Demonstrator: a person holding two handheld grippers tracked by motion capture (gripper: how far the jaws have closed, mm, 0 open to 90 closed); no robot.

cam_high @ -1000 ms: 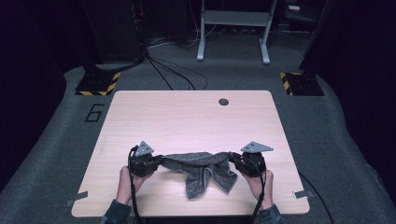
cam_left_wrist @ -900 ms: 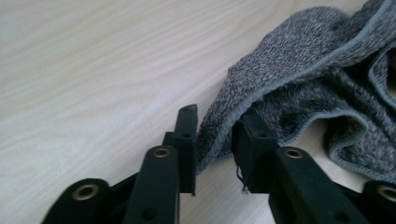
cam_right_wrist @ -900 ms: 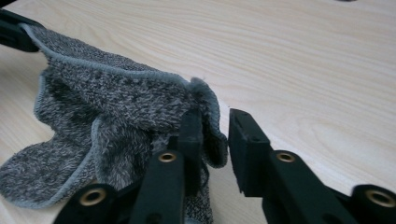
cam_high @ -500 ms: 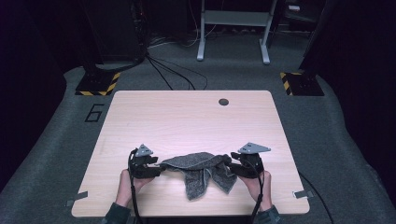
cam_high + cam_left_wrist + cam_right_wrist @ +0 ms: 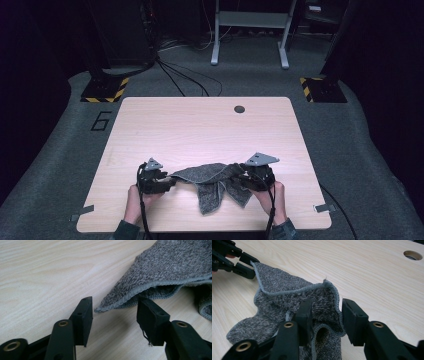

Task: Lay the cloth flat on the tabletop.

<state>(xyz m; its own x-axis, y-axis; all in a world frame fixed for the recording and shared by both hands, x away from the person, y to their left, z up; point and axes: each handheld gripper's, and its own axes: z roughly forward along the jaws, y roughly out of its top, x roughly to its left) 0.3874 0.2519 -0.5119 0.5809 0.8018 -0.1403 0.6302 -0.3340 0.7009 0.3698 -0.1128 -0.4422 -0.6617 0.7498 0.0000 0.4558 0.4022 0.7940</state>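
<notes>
Left gripper (image 5: 113, 315): jaws parted, just closing slightly, cloth (image 5: 160, 272) corner between the pads, ungripped. Right gripper (image 5: 325, 315): jaws parted, likewise narrowing, cloth fold standing loose between them. Cloth lying lower centre of table (image 5: 200, 130) in high view. Farther off, upper right of right gripper view: hole (image 5: 413, 255).

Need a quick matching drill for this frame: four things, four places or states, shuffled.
Things:
1. towel
2. left gripper
3. right gripper
4. round hole

Places or states:
A. far side of the table
B. grey, rumpled, lying between both grippers
C. open at a towel corner
D. open around a raised fold

Pairs: 1-B, 2-C, 3-D, 4-A
</notes>
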